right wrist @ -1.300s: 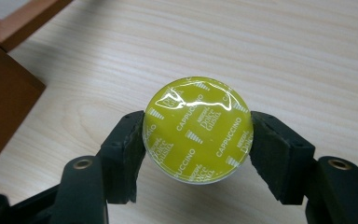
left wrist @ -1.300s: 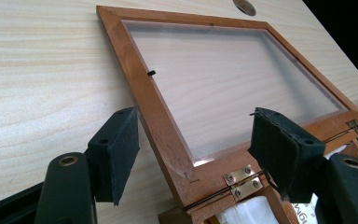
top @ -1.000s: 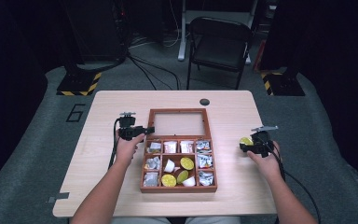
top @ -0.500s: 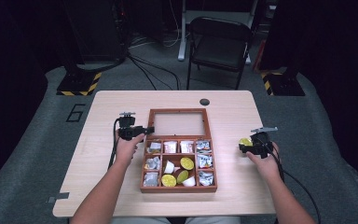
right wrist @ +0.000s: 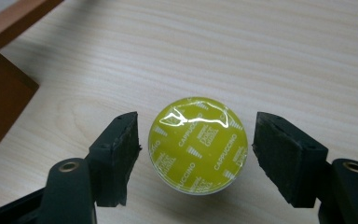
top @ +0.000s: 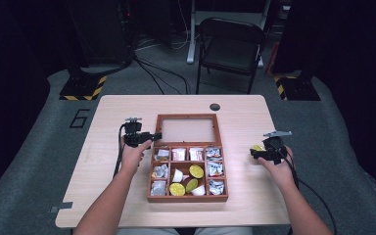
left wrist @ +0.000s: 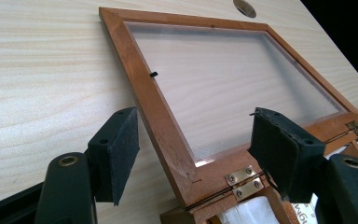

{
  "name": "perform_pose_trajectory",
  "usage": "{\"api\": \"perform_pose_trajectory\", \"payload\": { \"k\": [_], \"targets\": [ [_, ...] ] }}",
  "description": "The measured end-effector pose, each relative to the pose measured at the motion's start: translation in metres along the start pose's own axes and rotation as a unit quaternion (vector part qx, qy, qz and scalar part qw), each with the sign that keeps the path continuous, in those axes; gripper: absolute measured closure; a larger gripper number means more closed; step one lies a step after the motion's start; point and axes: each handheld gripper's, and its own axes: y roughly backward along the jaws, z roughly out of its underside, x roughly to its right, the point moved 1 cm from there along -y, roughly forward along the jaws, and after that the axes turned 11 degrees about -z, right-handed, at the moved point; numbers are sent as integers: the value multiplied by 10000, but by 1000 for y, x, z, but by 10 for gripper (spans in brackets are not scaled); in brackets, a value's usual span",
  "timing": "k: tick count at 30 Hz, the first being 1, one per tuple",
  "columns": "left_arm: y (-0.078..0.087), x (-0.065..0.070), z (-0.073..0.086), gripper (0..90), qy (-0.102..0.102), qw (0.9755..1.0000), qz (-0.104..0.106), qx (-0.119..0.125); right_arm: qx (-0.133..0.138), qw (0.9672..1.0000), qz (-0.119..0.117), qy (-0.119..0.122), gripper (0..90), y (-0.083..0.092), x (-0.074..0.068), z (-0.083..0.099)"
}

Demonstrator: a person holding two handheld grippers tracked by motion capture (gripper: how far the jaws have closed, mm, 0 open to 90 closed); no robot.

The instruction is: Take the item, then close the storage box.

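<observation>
Yellow capsule sitting foil-up on the table, right of the box, between the right gripper jaws, which just opened off it. Best lifted straight away, no nudging. Left gripper open astride the lid corner, steadying

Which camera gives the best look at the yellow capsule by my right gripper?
The right gripper view: the yellow capsule sits large between open pads, lid print readable. In the high view it is a small yellow spot beside the right gripper.

Glossy yellow foil capsule, pale matt wood-grain table, reddish wooden box, clear plastic pane, brass hinges
</observation>
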Motion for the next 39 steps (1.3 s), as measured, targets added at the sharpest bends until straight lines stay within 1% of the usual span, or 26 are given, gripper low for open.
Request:
{"api": "perform_pose_trajectory", "payload": {
  "k": [1, 3, 4, 5, 6, 10, 13, 16, 18, 19, 20, 22, 23, 25, 26, 27, 28, 30, 31, 32, 33, 36, 39],
  "targets": [
    [0, 0, 0, 323, 9, 10000, 1, -5, 25, 10000, 9, -31, 311, 1, -1, -2],
    [0, 0, 0, 323, 9, 10000, 1, -9, 50, 10000, 73, 20, 311, 2, -2, -4],
    [1, 0, 0, 323, 1, 10000, 0, -11, 70, 10000, 46, 50, 311, 3, -2, -5],
    [1, 0, 0, 323, 9, 10000, 3, -14, 92, 9999, 67, 87, 312, 3, -3, -7],
    [1, 0, 0, 324, 5, 10000, 0, -15, 79, 9999, 65, 18, 313, 4, -5, -8],
    [1, -1, 0, 326, -4, 10000, -17, -1, 132, 9999, 48, 101, 325, 7, -9, -13],
    [1, 0, 0, 326, 3, 10000, -10, -12, 204, 9996, -38, 216, 331, 9, -15, -20],
    [0, 0, 0, 326, -16, 10000, -10, -17, 200, 9993, -78, 300, 336, 11, -24, -28],
    [-1, 0, 0, 326, -15, 10000, -10, -29, 213, 9993, -166, 271, 341, 11, -31, -33],
    [-1, 0, 0, 326, -13, 10000, -5, -31, 237, 9990, -213, 318, 344, 10, -33, -35],
    [-1, 0, 0, 328, -21, 10000, -5, -22, 233, 9990, -243, 278, 347, 10, -37, -37],
    [-1, 1, 0, 331, -15, 10000, 3, -22, 256, 9985, -330, 340, 356, 7, -41, -41],
    [-1, 0, 0, 331, -13, 10000, 7, -18, 261, 9986, -360, 302, 364, 6, -46, -43],
    [-1, 1, 0, 331, -17, 10000, 14, -8, 245, 9977, -421, 469, 373, 3, -50, -47],
    [0, 0, 0, 331, -24, 10000, 8, -13, 243, 9980, -421, 392, 374, 1, -53, -49],
    [0, 0, 0, 331, -26, 10000, 3, -17, 245, 9976, -474, 437, 377, -1, -55, -52],
    [0, 0, 0, 331, -28, 10000, 4, -18, 237, 9974, -530, 423, 377, -4, -59, -54],
    [-1, 0, 0, 331, -17, 10000, 7, -10, 219, 9972, -554, 448, 378, -7, -64, -59],
    [-1, 0, 0, 331, -6, 10000, 6, -8, 207, 9968, -584, 504, 378, -9, -66, -61],
    [-2, -1, 0, 331, -4, 10000, 2, -17, 233, 9967, -602, 484, 377, -11, -68, -63],
    [-2, -1, 0, 331, -1, 10000, -6, -29, 185, 9967, -624, 486, 377, -14, -71, -65],
    [-3, -2, 1, 330, -9, 10000, -5, -39, 168, 9964, -654, 516, 374, -20, -75, -69],
    [-5, -2, 1, 331, 14, 10000, -1, -36, 179, 9968, -637, 449, 368, -24, -79, -73]
  ]
}}
